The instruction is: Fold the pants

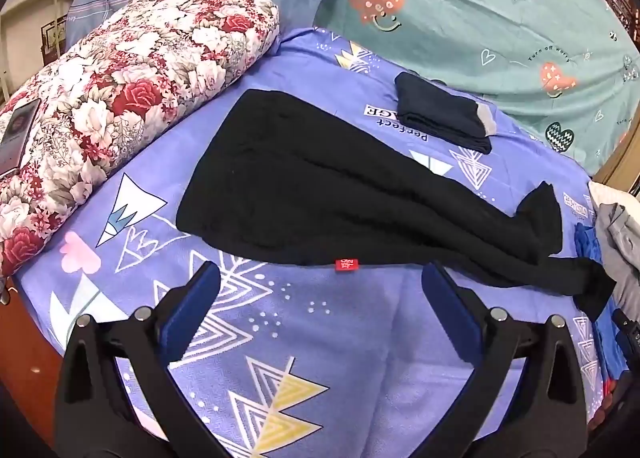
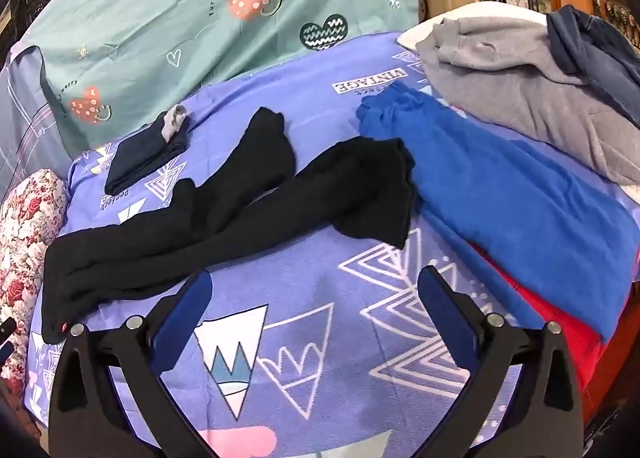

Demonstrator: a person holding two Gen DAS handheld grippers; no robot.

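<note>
Left wrist view showed the left tool (image 1: 320, 290) spread wide and empty, just short of the black pants (image 1: 320, 194). Beyond the pants lay a folded navy garment (image 1: 440, 114). The right tool (image 2: 314, 290) gaped wide too, holding nothing, near the pants' legs.

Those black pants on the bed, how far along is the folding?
Barely begun. Done: the black pants lie spread flat on the purple sheet, legs apart, and a small dark garment beyond them already sits folded. In hand: nothing; the left gripper and right gripper hover open, empty. Left: every fold, plus the clothes pile beside it.
</note>
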